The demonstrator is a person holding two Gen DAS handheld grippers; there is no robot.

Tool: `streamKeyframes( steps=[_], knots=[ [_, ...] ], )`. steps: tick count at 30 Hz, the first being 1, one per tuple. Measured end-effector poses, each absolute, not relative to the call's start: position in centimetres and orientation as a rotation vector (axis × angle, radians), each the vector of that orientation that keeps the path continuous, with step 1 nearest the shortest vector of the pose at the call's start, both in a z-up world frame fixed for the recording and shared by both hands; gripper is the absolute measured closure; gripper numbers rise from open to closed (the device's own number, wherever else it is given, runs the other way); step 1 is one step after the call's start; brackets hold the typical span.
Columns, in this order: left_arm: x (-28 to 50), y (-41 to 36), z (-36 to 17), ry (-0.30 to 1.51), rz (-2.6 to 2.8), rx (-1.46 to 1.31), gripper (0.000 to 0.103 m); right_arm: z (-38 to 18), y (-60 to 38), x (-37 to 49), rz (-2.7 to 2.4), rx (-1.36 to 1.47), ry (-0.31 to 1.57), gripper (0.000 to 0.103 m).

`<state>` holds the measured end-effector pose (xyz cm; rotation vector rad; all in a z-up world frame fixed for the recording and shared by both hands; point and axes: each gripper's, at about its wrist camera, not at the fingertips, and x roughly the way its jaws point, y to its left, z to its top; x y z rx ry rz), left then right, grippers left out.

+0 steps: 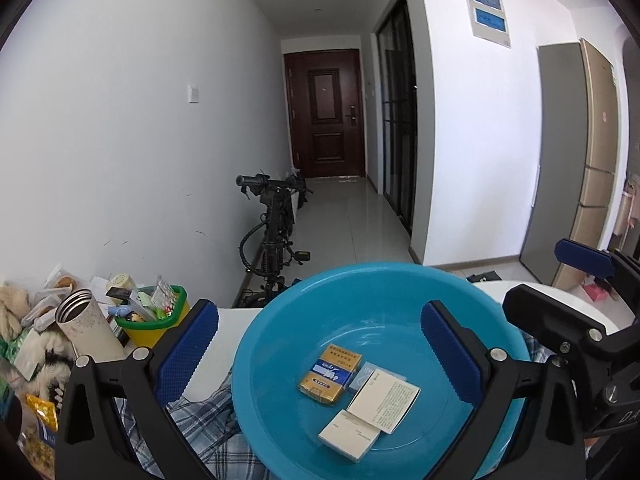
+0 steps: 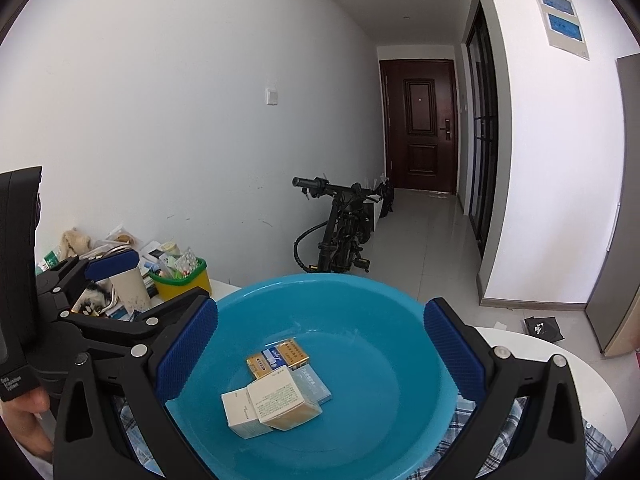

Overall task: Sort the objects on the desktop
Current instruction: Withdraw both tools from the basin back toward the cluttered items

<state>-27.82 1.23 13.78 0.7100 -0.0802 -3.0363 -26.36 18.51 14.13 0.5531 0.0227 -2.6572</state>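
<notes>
A blue plastic basin [image 1: 280, 344] sits on a plaid cloth; it also shows in the right wrist view [image 2: 360, 304]. Inside lie several small boxes: a yellow-and-blue one [image 1: 329, 374], a pale blue one [image 1: 362, 376] and white ones [image 1: 384, 398]. The same boxes show in the right wrist view [image 2: 280, 400]. My left gripper [image 1: 320, 356] is open and empty, hovering over the basin. My right gripper [image 2: 320, 352] is open and empty over the basin too. The right gripper shows at the right edge of the left wrist view [image 1: 560, 280], and the left gripper at the left of the right wrist view [image 2: 132, 284].
A clutter pile at the left holds a steel-rimmed tumbler [image 1: 86, 330], a green-and-yellow basket of small items [image 1: 154, 316], plush toys [image 1: 12, 304] and snack packets [image 1: 40, 420]. A black bicycle [image 1: 276, 236] stands beyond the white table [image 1: 224, 340]. A plaid cloth [image 1: 208, 424] lies under the basin.
</notes>
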Motion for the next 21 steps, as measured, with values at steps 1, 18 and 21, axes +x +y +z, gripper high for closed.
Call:
streamKeyframes(
  steps=[1, 18, 21],
  knots=[
    [-27.5, 1.3, 14.0, -0.065, -3.052, 0.698, 0.000, 14.5, 18.8, -26.1, -2.658, 0.540, 0.023, 0.000],
    [-17.0, 0.5, 13.7, 0.033, -3.045, 0.694, 0.000, 13.1, 21.5, -16.2, -2.658, 0.495, 0.091, 0.000],
    [-16.1, -0.6, 10.7, 0.088, -3.009, 0.778, 0.000, 11.3, 22.5, -15.7, -2.652, 0.541, -0.002, 0.000]
  ],
)
